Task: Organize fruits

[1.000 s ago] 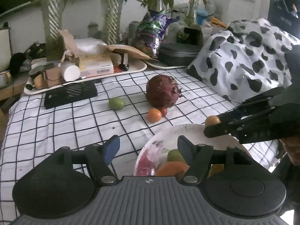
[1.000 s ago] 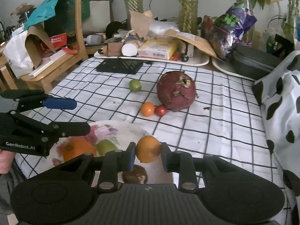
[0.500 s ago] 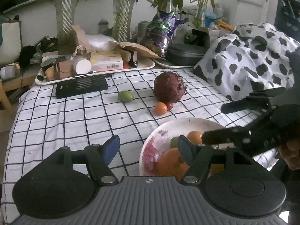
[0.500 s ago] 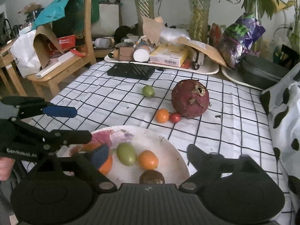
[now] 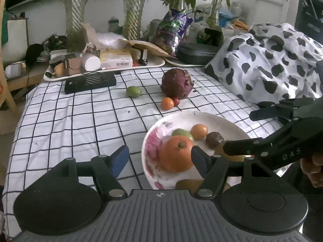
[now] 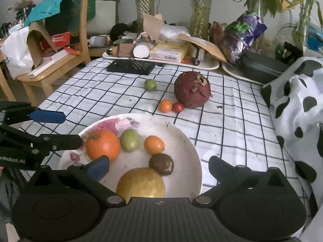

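A white flowered plate [image 6: 187, 141] holds a big orange [image 6: 103, 144], a green fruit [image 6: 129, 140], a small orange [image 6: 153, 144], a brown fruit [image 6: 161, 164] and a yellow fruit [image 6: 141, 183]. My right gripper [image 6: 159, 167] hovers over the plate's near edge, jaws opening wide, nothing pinched between them. My left gripper [image 5: 159, 158] stands half open and empty at the plate's left side [image 6: 60, 129]. On the checked cloth beyond lie a green fruit [image 6: 150, 84], a small orange [image 6: 165, 105], a red tomato [image 6: 178, 107] and a big purple-red root [image 6: 192, 91].
A black flat device [image 6: 131, 67] and cluttered trays [image 6: 161, 60] line the table's far edge, with plants behind. A cow-print cloth [image 6: 298, 109] lies heaped on the right. A wooden chair [image 6: 50, 68] with bags stands at the left.
My right gripper let go of the small orange, which now rests on the plate, then opened wide and drew back. The left gripper also backed away a little.
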Available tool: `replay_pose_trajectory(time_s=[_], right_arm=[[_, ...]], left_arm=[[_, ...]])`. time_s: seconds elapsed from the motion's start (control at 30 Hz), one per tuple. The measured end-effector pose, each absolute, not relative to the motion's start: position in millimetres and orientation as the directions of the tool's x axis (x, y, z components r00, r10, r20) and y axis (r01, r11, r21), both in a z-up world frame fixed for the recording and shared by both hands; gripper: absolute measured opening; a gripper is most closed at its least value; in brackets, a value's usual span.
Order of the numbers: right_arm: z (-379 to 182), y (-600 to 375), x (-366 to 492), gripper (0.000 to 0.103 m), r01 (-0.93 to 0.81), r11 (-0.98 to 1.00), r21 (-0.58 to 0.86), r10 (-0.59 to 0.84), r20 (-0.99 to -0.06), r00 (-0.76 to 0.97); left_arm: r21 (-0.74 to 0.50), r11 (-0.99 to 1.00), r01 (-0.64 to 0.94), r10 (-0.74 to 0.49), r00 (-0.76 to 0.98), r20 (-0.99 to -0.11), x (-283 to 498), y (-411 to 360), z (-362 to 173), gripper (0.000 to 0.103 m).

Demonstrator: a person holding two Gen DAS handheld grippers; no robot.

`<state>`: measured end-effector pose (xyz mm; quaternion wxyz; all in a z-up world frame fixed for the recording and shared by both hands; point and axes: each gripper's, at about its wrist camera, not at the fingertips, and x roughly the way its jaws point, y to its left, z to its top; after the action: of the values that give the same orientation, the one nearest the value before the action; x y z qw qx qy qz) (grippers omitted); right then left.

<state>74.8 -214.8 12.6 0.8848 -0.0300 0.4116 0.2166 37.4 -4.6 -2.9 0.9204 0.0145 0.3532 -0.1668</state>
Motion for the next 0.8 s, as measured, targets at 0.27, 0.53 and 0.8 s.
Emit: replay_pose_trajectory(time_s=[0.27,0.53,0.8], right_arm=[[13.4,-215.0,68.0,0.103,-0.380,0.915,0.134,0.348,-0.740,0.576],[12.4,-217.7,70.9,0.103,-0.353,0.926,0.137,0.332,-0.743,0.582],[12.2,-217.7,72.3,0.103,-0.348,0.929,0.122,0.318,-0.744,0.588]], left_arm=[[-0.069,0.943,0.324,-0.288,0.700,-0.654,27.4,-8.5,-3.7,0.066],[-0.073,0.948,0.308,-0.279,0.703,-0.655,29.1,-6.4,-4.5,0.066],[-0.073,0.946,0.316,-0.286,0.704,-0.650,30.2,-9.0,-4.1,0.066]])
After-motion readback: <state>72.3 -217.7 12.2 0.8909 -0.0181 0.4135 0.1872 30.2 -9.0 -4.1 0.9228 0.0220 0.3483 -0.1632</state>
